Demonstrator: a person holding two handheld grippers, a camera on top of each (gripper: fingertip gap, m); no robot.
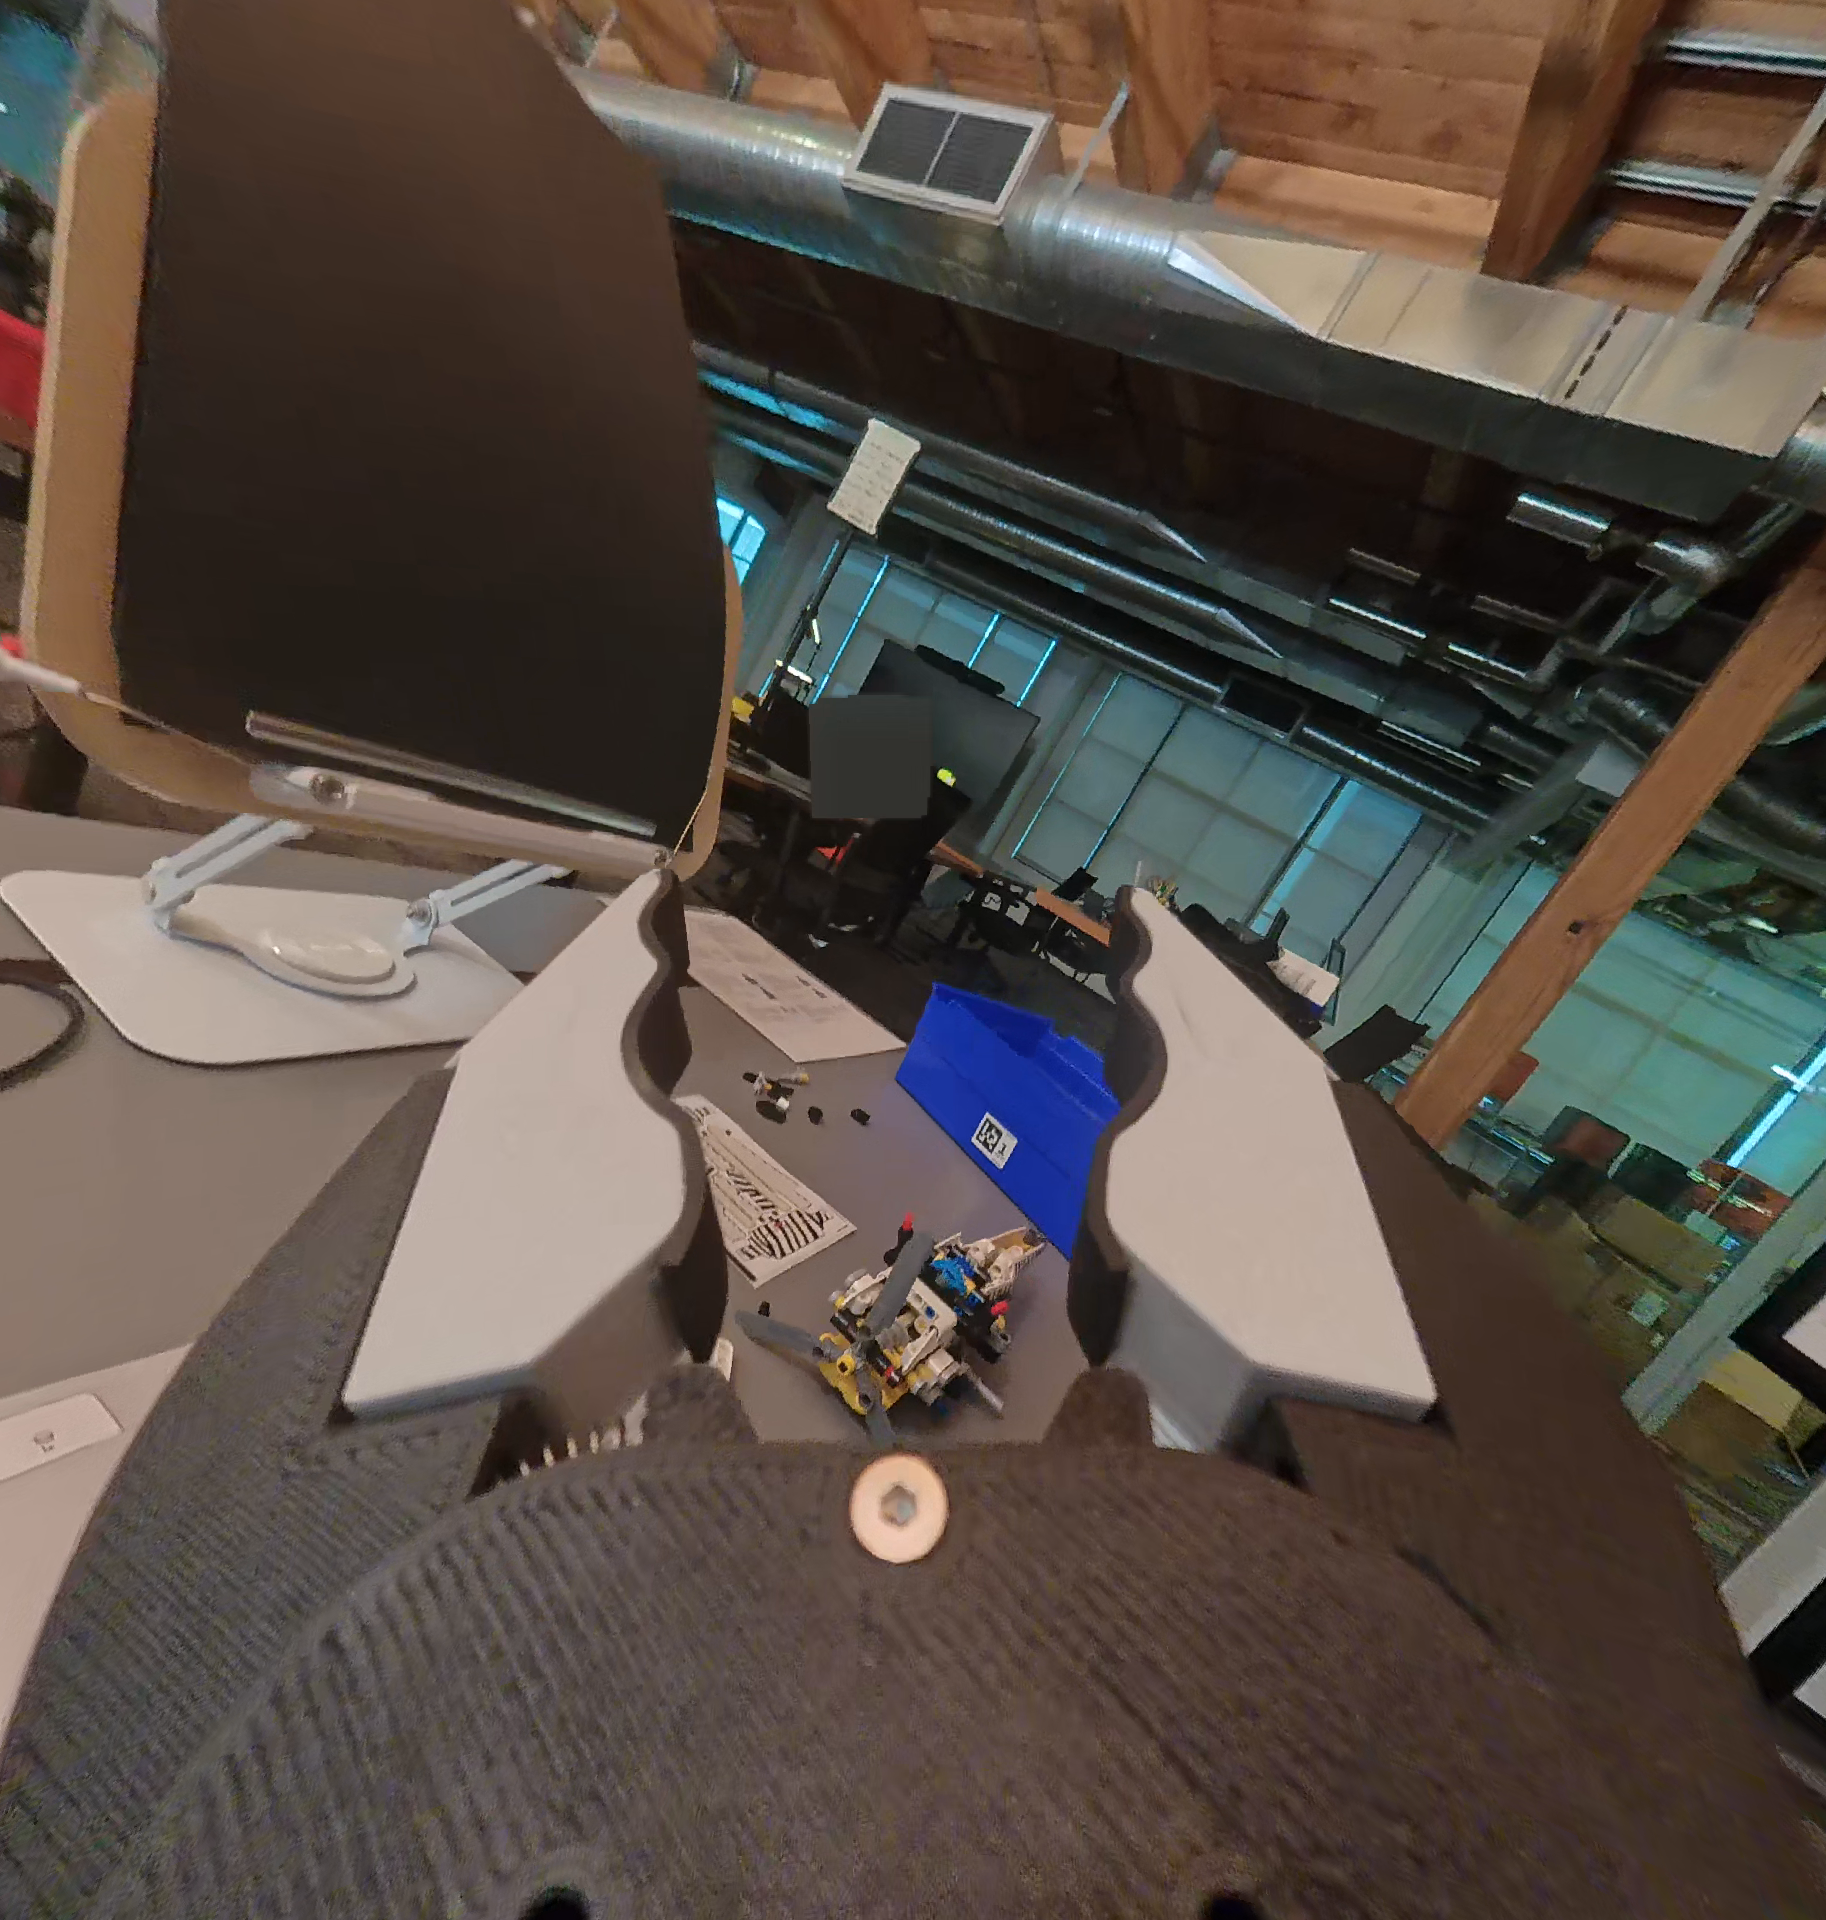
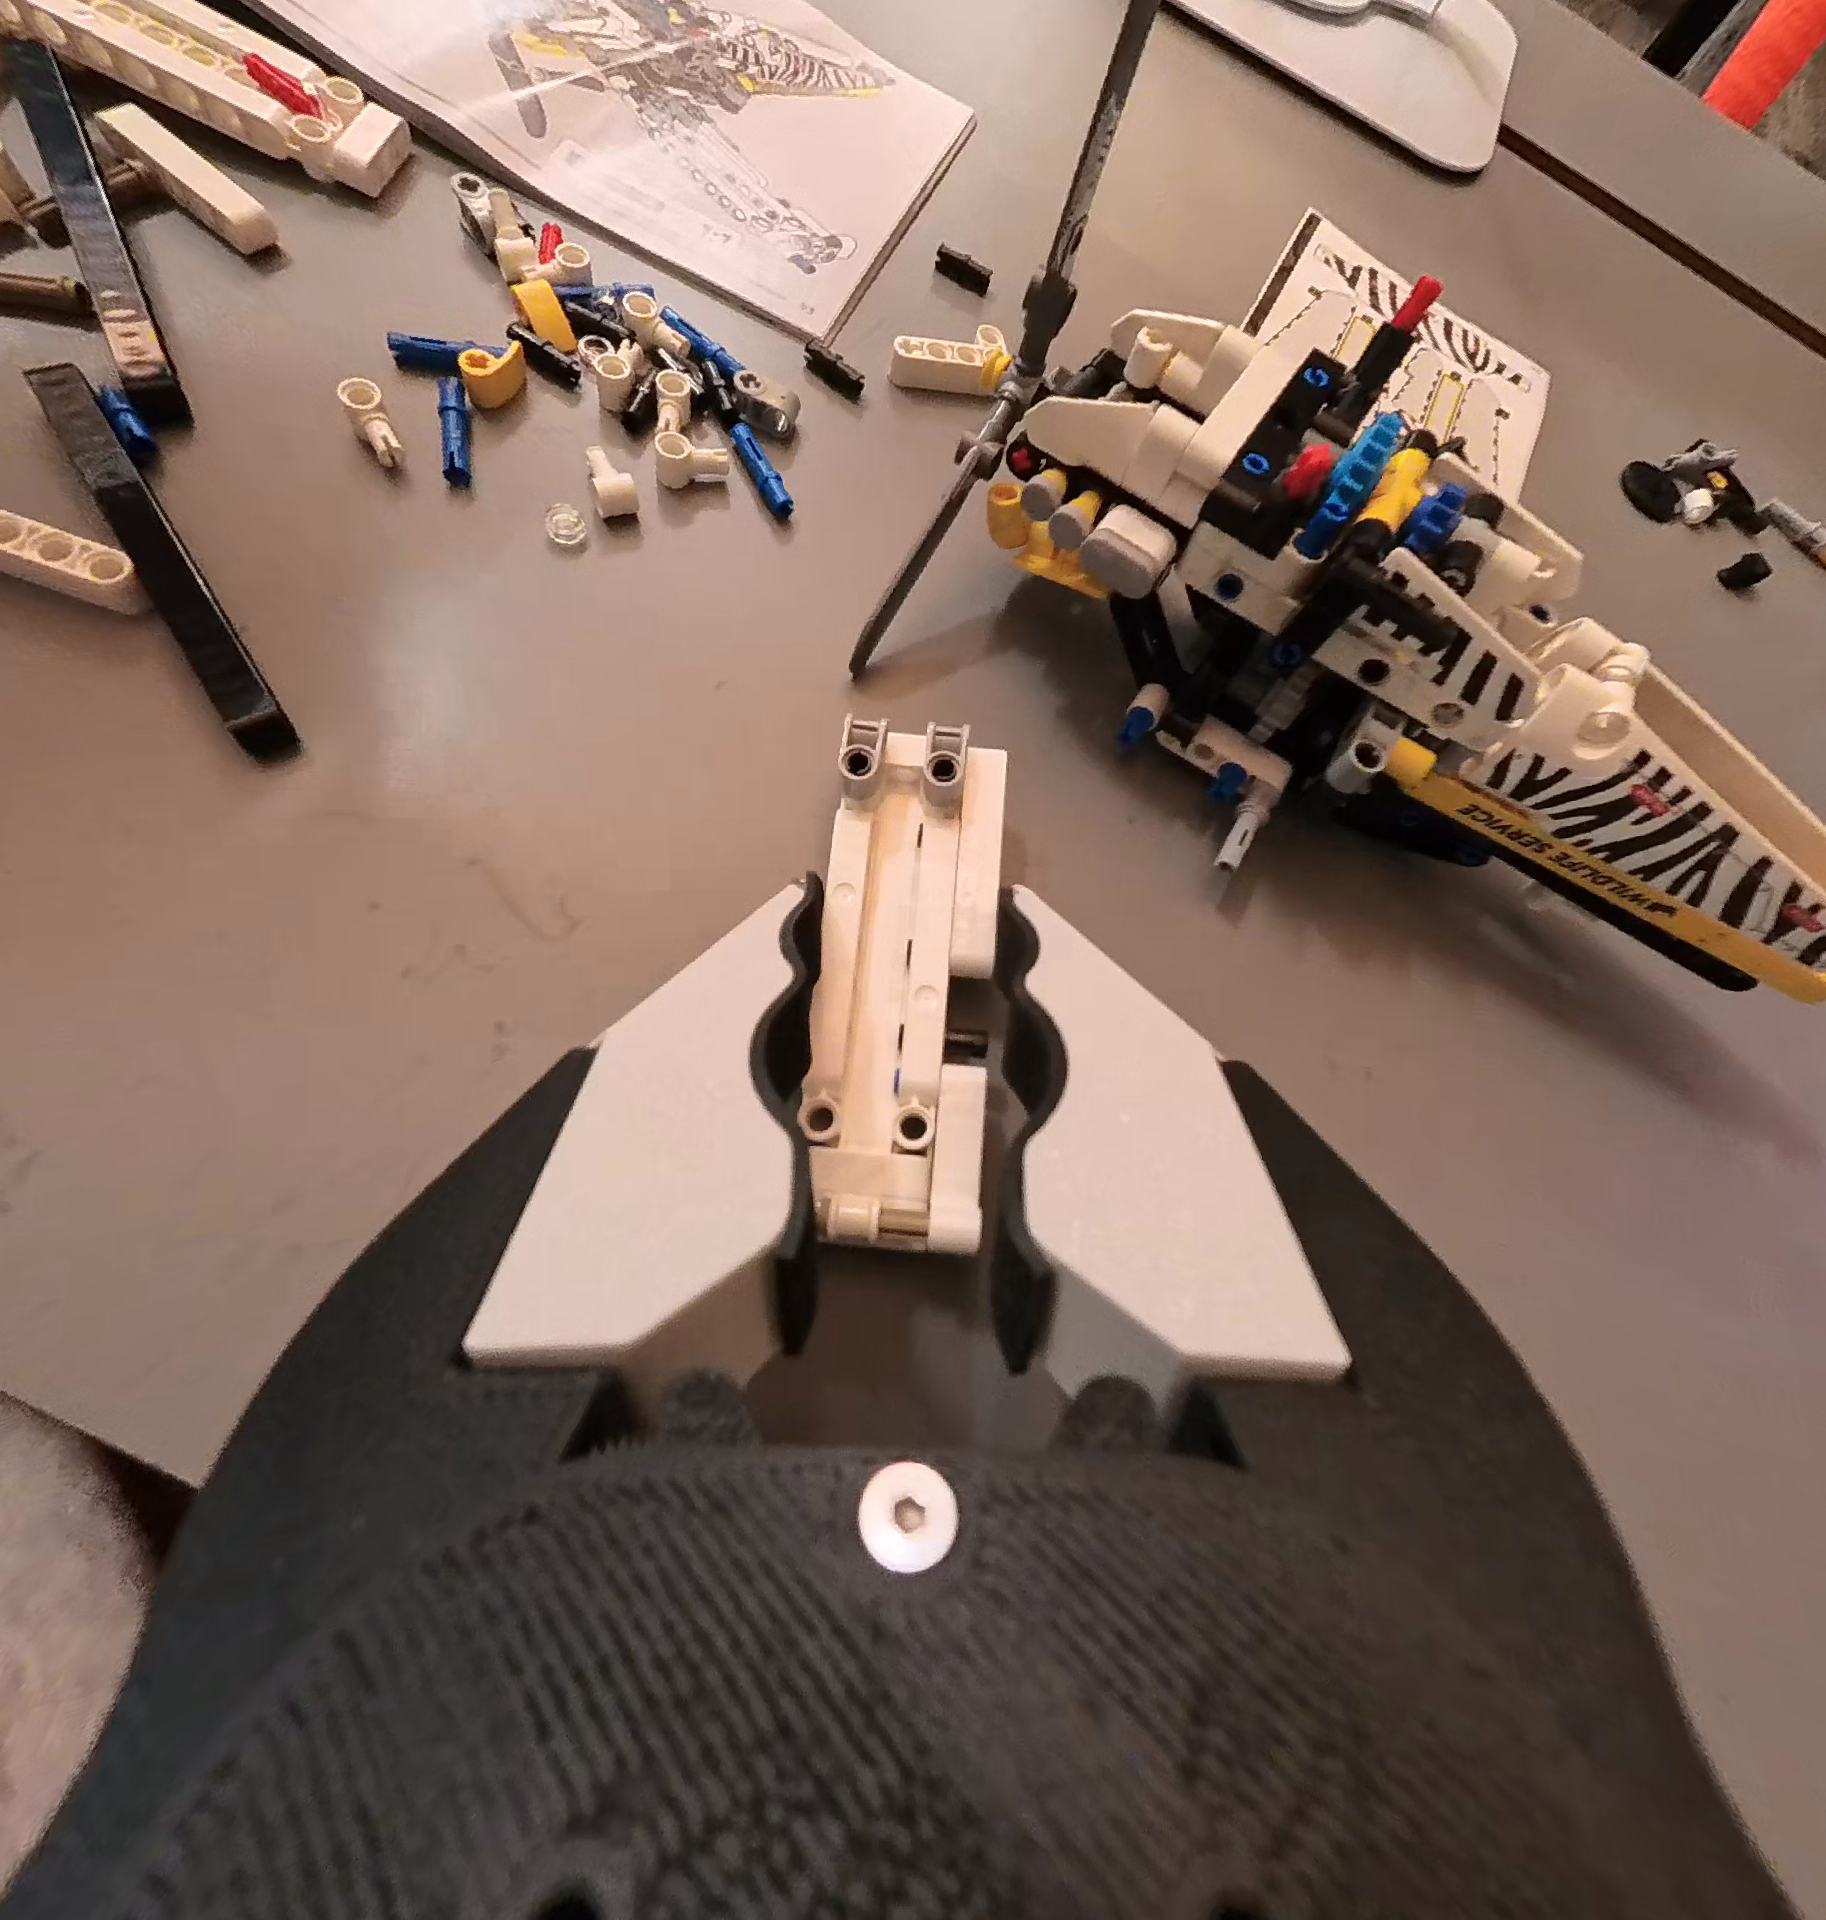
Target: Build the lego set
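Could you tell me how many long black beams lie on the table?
2, both at far left: the farther black beam and the nearer black beam. Others may lie out of view.

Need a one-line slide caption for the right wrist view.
Right gripper clamps a white Lego subassembly above the grey table, beside the zebra-striped model.

A white beam sub-assembly [image 2: 904,997] with grey connector ends is held clamped above the grey table [image 2: 473,831]. The zebra-striped helicopter model [image 2: 1335,613] is seen lying to its right, and loose pins and connectors [image 2: 618,384] are scattered to its left.
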